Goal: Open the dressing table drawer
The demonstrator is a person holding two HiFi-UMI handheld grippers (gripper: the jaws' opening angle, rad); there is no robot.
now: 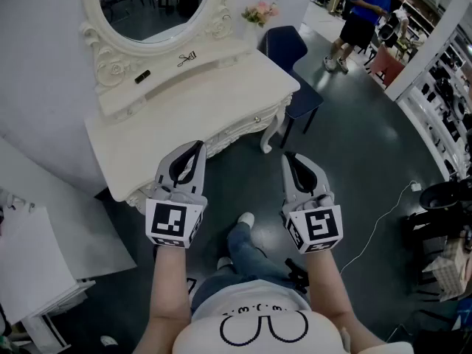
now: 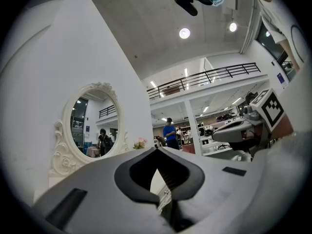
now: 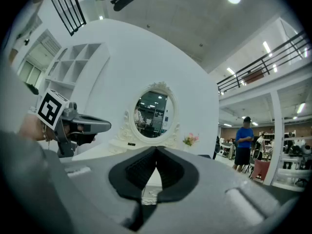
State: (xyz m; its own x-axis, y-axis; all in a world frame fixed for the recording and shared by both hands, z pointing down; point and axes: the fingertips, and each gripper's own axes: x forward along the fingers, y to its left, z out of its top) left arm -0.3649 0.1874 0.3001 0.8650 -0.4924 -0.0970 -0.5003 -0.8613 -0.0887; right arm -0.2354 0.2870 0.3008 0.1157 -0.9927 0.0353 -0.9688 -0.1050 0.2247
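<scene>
The white dressing table [image 1: 184,116] stands ahead of me with an oval mirror [image 1: 155,6] on top. Its drawer front runs along the carved apron, with a small knob [image 1: 257,119] towards the right. My left gripper [image 1: 198,147] hovers just in front of the table's near edge, jaws shut and empty. My right gripper [image 1: 289,158] is held over the floor to the right, apart from the table, also shut on nothing. In the left gripper view the closed tips [image 2: 156,149] frame the drawer knob [image 2: 167,193]. In the right gripper view the tips [image 3: 156,149] point at the carved apron [image 3: 152,193].
A dark blue chair [image 1: 291,57] stands at the table's right end. A person in a blue shirt [image 1: 361,13] stands far back right. A white cable [image 1: 383,216] trails on the floor at right. White panels [image 1: 44,264] lie at left. Pink flowers [image 1: 258,11] sit on the table.
</scene>
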